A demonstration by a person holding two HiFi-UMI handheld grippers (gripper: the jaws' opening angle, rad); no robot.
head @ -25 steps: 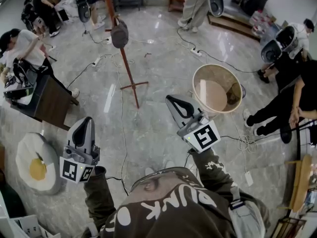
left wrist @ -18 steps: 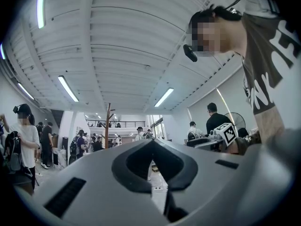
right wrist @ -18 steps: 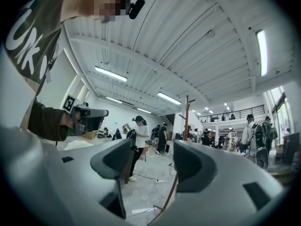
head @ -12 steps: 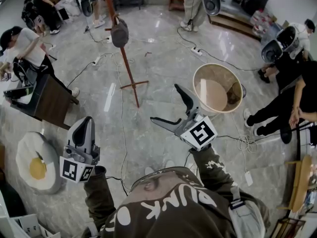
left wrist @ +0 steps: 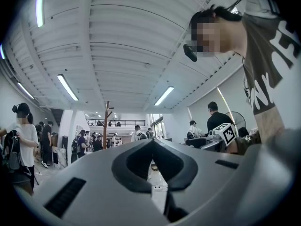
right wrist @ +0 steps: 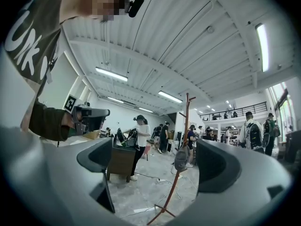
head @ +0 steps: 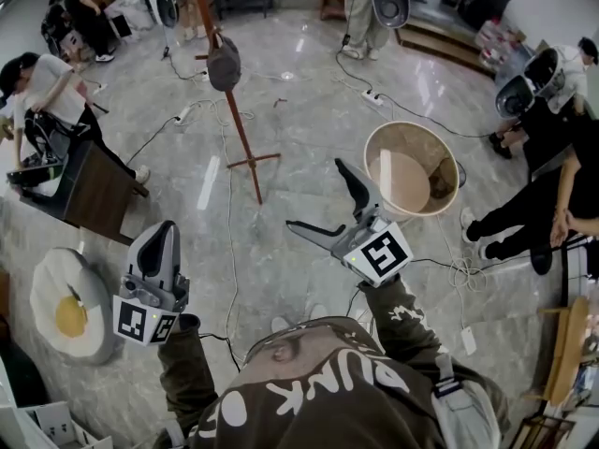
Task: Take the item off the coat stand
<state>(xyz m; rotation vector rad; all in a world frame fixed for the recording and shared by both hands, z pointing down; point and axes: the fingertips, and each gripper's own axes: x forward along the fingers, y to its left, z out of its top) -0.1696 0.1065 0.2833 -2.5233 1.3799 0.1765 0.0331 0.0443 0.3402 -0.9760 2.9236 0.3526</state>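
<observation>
The coat stand (head: 239, 110) is a thin red-brown wooden pole on a cross foot, standing on the marble floor ahead of me. A grey cap-like item (head: 225, 64) hangs from a peg high on it. My right gripper (head: 321, 199) is held well short of the stand; its jaws have just been opening and stand wide apart with nothing between them. In the right gripper view the stand (right wrist: 178, 185) and the grey item (right wrist: 181, 157) show far off in the gap between the jaws. My left gripper (head: 161, 229) hangs lower left, shut and empty; the left gripper view shows the stand (left wrist: 106, 121) small in the distance.
A round tan basket (head: 374, 148) stands on the floor to the right of my right gripper. A dark wooden table (head: 94, 195) and an egg-shaped cushion (head: 65, 307) are at the left. Cables (head: 229, 213) trail past the stand's foot. Several people stand around the room's edges.
The right gripper's jaws went from shut to wide open, and the gripper turned slightly. The left gripper stayed where it was.
</observation>
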